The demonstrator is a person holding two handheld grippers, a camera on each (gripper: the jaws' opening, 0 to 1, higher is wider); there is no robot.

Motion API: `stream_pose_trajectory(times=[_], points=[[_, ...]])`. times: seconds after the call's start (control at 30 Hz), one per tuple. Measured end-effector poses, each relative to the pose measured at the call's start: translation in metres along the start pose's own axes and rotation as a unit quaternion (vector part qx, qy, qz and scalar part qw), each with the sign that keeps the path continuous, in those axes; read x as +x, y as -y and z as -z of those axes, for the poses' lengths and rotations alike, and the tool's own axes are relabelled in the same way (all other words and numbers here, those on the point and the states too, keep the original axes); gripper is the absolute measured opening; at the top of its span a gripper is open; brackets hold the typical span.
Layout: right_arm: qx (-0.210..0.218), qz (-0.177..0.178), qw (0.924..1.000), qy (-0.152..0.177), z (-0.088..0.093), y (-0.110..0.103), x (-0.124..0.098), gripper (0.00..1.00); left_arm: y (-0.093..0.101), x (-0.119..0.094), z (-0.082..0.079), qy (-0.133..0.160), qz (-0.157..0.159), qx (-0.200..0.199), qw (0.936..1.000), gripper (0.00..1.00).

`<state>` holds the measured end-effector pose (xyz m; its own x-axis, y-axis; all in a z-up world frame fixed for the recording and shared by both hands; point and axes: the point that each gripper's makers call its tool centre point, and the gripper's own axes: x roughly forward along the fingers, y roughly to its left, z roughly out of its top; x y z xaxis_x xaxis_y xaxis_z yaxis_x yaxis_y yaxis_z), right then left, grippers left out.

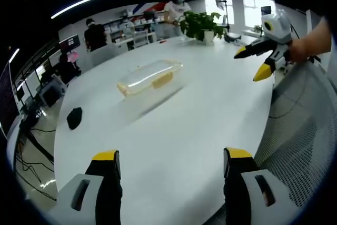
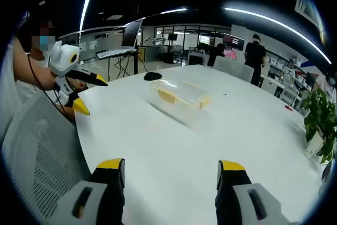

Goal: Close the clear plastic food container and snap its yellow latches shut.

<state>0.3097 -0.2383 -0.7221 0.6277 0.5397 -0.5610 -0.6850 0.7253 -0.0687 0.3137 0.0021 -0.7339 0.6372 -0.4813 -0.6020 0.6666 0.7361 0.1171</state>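
A clear plastic food container (image 1: 151, 77) is seen lying on a large white table (image 1: 174, 130), well away from both grippers. Its lid is resting on top, and a yellow latch (image 1: 162, 80) is seen on its long side; in the right gripper view the same container (image 2: 179, 97) is shown with yellow latches on a long side and at an end. Whether the latches are snapped shut cannot be told.

The left gripper (image 1: 171, 159) is held low over the near edge of the table, its 2 yellow-tipped jaws spread wide with nothing between them. The right gripper (image 2: 171, 168) is likewise held with its 2 jaws spread apart and empty. In the left gripper view the right gripper is seen at the upper right, gripped by a hand (image 1: 299, 50); its jaws are parted there too.

A small black object (image 1: 74, 117) lies on the table, well apart from the container. A potted plant (image 1: 202, 26) stands at the far end of the table. A grey mesh chair back (image 1: 303, 130) is seen beside the table edge. People are seen standing among desks in the background.
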Motion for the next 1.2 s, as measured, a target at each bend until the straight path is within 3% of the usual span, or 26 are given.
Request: stream_pose_trajectory(times=[1.2], points=[[-0.002, -0.001, 1.0000, -0.004, 0.0017, 0.0003, 0.0009, 0.69, 0.0003, 0.0007, 0.0007, -0.001, 0.002, -0.001, 1.0000, 0.77]])
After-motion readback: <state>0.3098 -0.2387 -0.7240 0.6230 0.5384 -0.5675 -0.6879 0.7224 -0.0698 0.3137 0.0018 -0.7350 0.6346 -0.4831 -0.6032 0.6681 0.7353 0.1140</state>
